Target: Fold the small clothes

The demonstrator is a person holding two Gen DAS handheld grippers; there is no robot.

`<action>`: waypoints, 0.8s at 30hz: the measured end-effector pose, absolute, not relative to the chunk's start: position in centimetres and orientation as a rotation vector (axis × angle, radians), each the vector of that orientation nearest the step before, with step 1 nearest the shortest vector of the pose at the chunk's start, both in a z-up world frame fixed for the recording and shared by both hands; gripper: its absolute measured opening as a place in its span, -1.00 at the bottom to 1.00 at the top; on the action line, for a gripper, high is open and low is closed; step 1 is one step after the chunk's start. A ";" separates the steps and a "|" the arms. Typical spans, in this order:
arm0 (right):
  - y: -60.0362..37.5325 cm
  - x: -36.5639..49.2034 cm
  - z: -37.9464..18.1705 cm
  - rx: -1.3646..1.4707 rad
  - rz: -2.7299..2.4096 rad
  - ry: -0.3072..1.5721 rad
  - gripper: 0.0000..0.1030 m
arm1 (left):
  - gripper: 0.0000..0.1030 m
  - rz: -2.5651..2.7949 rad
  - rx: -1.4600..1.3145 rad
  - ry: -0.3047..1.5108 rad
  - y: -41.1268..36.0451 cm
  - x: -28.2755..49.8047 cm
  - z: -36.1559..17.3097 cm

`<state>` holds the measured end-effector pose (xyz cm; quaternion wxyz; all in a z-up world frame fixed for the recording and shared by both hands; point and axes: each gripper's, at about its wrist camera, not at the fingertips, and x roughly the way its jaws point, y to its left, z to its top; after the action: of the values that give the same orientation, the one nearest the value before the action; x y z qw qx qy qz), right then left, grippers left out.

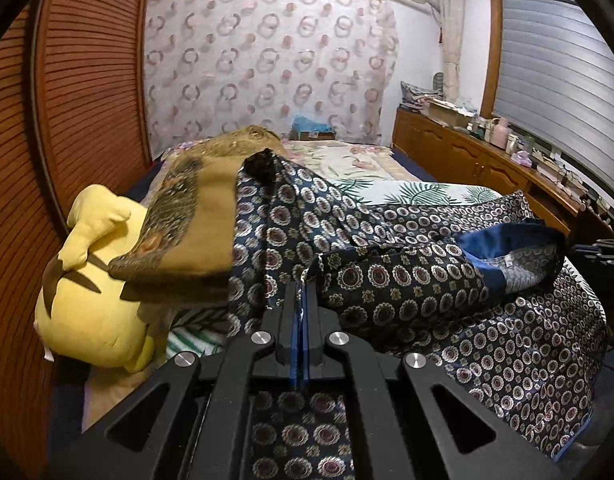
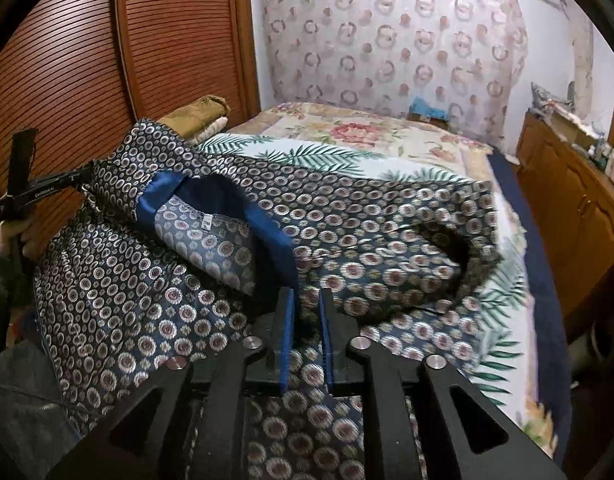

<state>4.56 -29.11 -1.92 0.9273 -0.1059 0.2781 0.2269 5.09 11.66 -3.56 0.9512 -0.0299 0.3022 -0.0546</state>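
Left gripper is pinching the patterned navy garment, which is spread over the bed's near edge; right gripper jaws slightly apart, fabric between, not gripped.

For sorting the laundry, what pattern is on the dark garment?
Navy garment with small round medallions and blue collar trim; clearest in the right wrist view.
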 end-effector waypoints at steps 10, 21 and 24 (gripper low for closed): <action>-33.5 2.8 1.7 -0.203 0.349 0.493 -0.18 | -0.97 -0.092 -0.066 0.598 12.2 3.1 -4.0; -32.5 11.7 1.0 -0.191 0.320 0.606 -0.18 | -0.97 -0.088 -0.058 0.610 12.3 2.8 -4.2; -31.9 14.9 0.0 -0.200 0.302 0.665 -0.18 | -0.97 -0.093 -0.064 0.623 12.5 2.8 -4.6</action>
<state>14.87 -31.87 -0.04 0.9292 -0.0975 0.3246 0.1475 2.83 12.47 -4.57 0.9504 -0.0317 0.3062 -0.0455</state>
